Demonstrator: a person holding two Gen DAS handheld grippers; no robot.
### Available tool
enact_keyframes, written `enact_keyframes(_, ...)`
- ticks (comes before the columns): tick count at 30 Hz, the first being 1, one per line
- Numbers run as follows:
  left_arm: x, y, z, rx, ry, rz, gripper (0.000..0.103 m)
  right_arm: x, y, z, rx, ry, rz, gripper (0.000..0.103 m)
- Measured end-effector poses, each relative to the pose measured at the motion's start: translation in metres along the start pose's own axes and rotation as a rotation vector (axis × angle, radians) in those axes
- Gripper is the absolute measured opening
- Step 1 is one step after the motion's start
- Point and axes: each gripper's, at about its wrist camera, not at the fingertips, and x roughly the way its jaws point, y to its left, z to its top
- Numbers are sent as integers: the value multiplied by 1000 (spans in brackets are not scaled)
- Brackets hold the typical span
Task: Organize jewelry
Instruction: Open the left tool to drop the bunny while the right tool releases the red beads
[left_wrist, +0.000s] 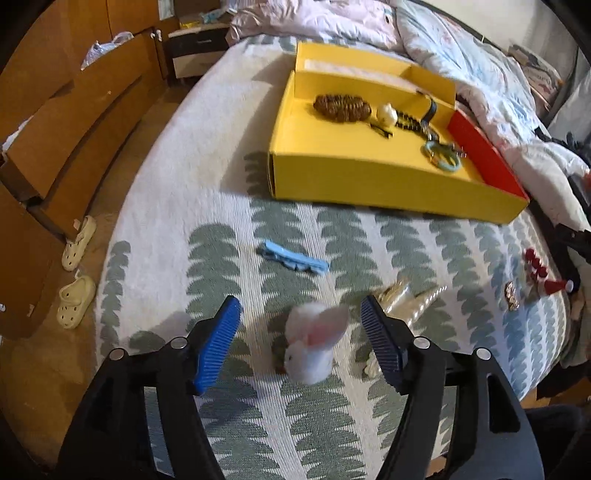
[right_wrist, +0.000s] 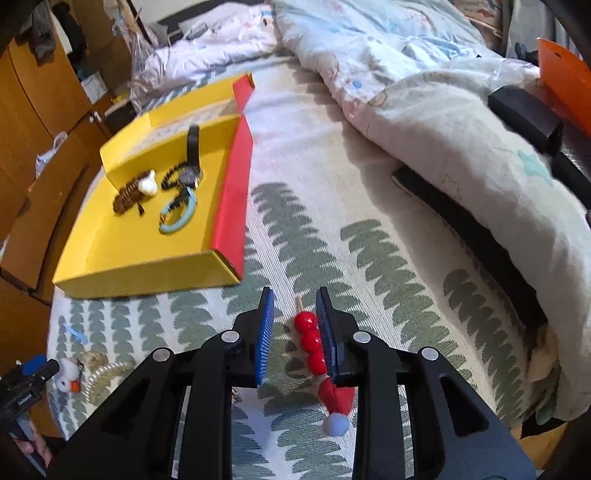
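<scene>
My left gripper (left_wrist: 301, 306) is open over the patterned bedspread. A white fluffy bunny clip (left_wrist: 310, 350) lies between its blue pads, touching neither. My right gripper (right_wrist: 295, 293) is open around a red bead skewer with a small red Santa hat (right_wrist: 312, 341); the beads lie against the right pad and the left pad stands clear. The yellow box (left_wrist: 332, 173) (right_wrist: 147, 273) holds a brown braided piece (left_wrist: 341, 106), a black watch (right_wrist: 192, 170) and a light blue ring (right_wrist: 177, 218). A blue clip (left_wrist: 291, 256) and a clear gold comb clip (left_wrist: 402, 299) lie loose on the bed.
A crumpled duvet (right_wrist: 424, 92) covers the bed's far and right side. A black block (right_wrist: 524, 114) and an orange piece (right_wrist: 565, 81) sit on it. Wooden cabinets (left_wrist: 55, 129) and pale slippers (left_wrist: 77, 240) are past the bed's left edge. A small brooch (left_wrist: 511, 295) lies near the right edge.
</scene>
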Motion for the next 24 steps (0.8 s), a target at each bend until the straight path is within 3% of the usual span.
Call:
enact_keyframes(13,-9,-30,52,29,-79,-28,73,-12,38,20,-74,-141,3,40)
enact_keyframes(24,21,-34,113,11,-87,-39,81,26,86,50,-130,-106,85,44)
